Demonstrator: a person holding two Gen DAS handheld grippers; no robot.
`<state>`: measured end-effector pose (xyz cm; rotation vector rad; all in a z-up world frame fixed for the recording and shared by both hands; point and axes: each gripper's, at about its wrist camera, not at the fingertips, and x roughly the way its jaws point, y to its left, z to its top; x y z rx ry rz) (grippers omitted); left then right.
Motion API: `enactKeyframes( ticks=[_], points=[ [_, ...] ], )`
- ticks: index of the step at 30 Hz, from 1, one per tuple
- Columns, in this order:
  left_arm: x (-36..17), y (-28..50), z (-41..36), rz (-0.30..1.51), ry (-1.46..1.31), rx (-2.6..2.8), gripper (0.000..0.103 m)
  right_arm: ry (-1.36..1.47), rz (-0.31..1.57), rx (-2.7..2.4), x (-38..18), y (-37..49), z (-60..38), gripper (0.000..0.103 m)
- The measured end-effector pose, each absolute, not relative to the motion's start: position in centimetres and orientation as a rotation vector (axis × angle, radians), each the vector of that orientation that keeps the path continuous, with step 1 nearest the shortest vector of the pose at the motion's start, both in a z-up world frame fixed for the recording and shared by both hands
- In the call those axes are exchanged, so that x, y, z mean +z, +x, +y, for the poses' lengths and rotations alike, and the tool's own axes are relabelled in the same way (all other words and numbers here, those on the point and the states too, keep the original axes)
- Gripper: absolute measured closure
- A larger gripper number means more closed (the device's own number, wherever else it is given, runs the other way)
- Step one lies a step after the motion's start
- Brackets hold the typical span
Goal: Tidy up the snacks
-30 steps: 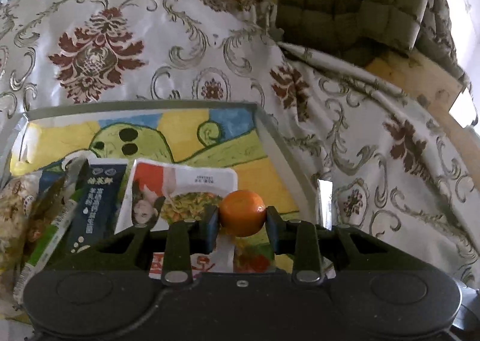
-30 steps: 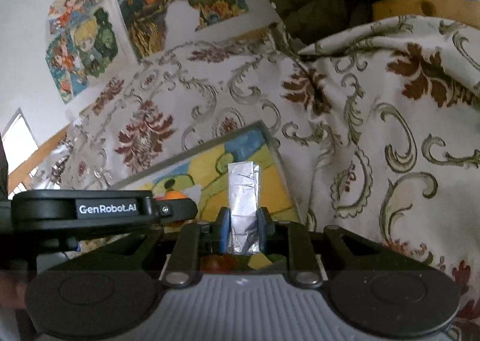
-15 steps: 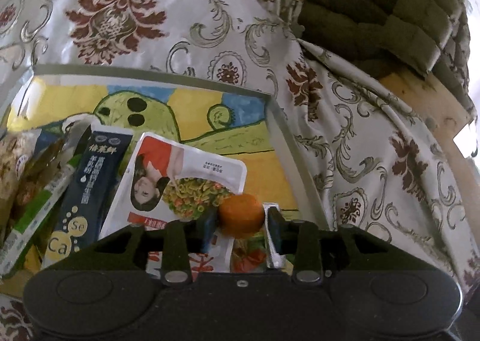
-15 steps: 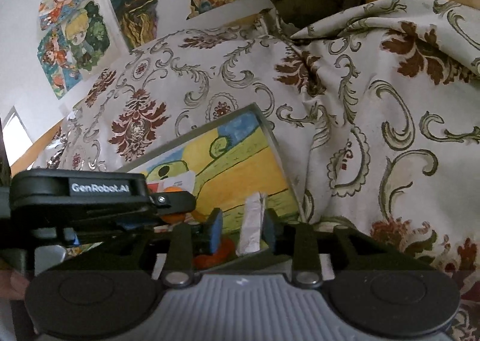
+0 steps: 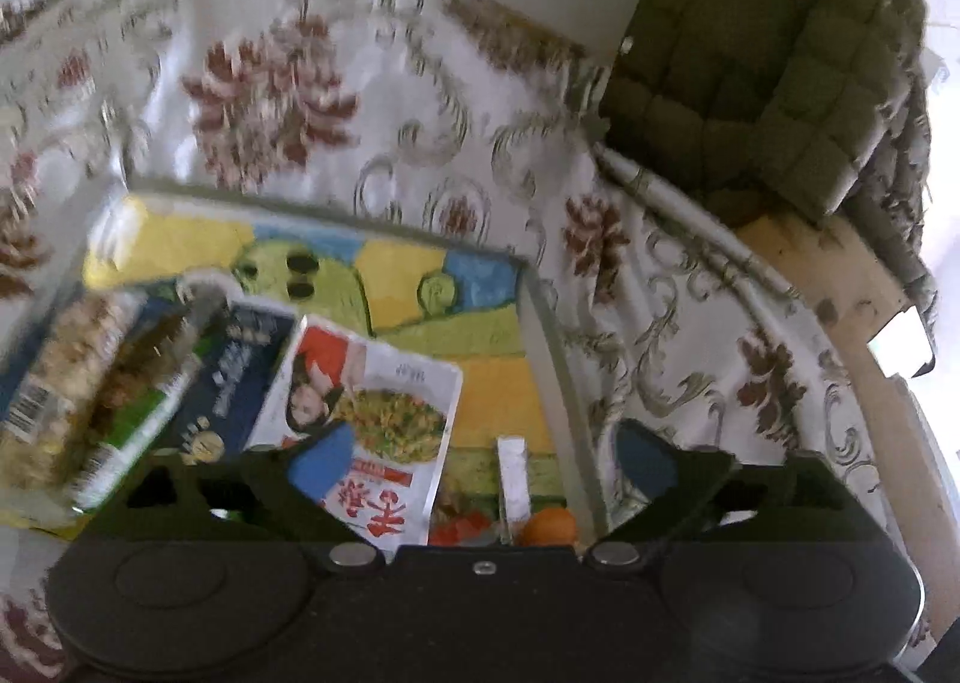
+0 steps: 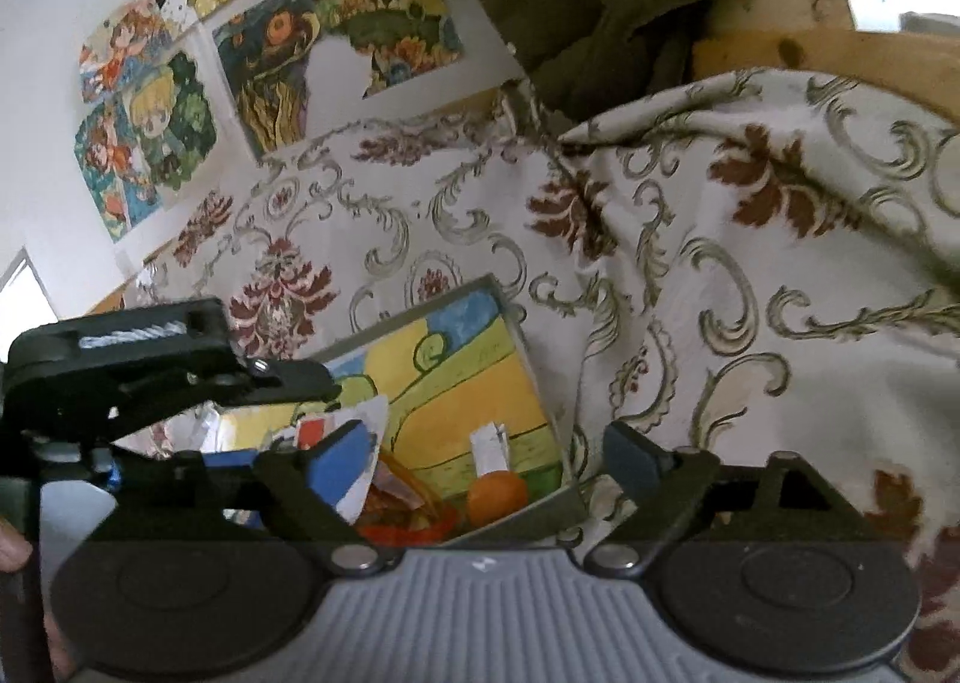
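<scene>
One orange [image 5: 549, 527], one silver packet [image 5: 513, 479], four snack packets, one tray [image 5: 543, 335].

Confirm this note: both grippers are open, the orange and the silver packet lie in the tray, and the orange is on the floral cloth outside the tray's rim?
Not quite. The orange lies inside the tray, beside the silver packet, as the right wrist view shows. The rest holds.
</scene>
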<state>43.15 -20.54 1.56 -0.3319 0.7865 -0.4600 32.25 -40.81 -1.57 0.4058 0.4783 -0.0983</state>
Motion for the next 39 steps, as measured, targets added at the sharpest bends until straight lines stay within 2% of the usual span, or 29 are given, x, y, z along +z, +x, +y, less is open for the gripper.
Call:
enactKeyframes(
  ticks=[6, 14, 24, 39],
  points=[
    [5.1, 39.4, -18.7, 0.675, -0.306, -0.410, 0.001, 0.399, 0.382, -0.114, 1.4, 29.1, -41.2, 0.001],
    [7.7, 32.2, -16.0, 0.540, -0.213, -0.349, 0.001, 0.347, 0.274, -0.121, 4.7, 24.2, -39.8, 0.000],
    [8.9, 22.3, -13.1, 0.389, -0.082, -0.250, 0.001, 0.336, 0.233, -0.114, 6.6, 18.5, -37.7, 0.000],
    [7.2, 14.7, -9.6, 0.357, -0.074, -0.145, 0.001, 0.266, 0.275, -0.065, 5.3, 11.4, -34.1, 0.000]
  ],
)
